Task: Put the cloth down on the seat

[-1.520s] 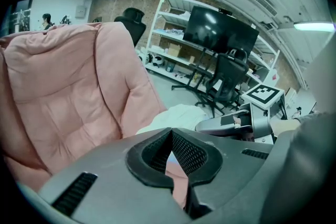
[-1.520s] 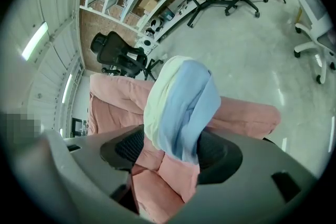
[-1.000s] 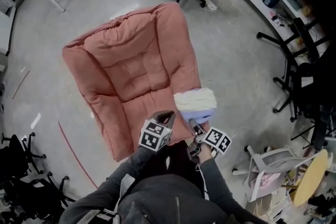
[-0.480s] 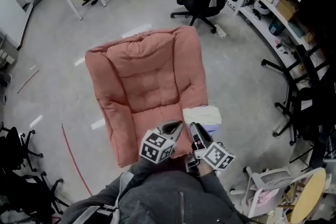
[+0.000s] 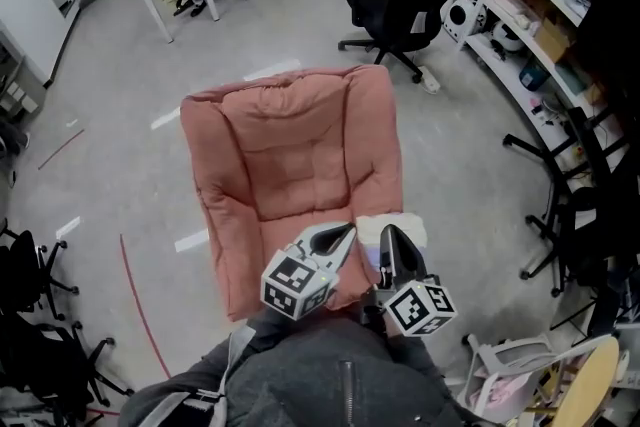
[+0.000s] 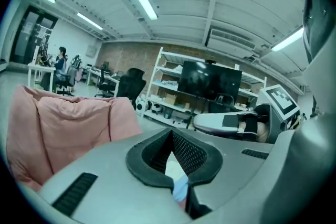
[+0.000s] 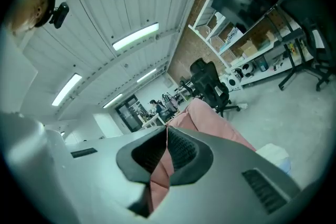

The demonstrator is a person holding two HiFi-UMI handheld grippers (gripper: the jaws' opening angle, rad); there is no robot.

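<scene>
I count one pink seat and one folded pale cloth lying at its right front corner. My left tongs and right tongs are both closed together, gripping nothing, just beside the cloth.

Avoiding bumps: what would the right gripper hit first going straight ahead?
For the right gripper, probably the pink armchair, though depth is unclear; the cloth lies off to the side.

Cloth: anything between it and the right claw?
Nothing visible. The cloth lies on the seat's edge, right beside the right claw, whose jaws are closing shut on nothing. No object stands between them.
</scene>
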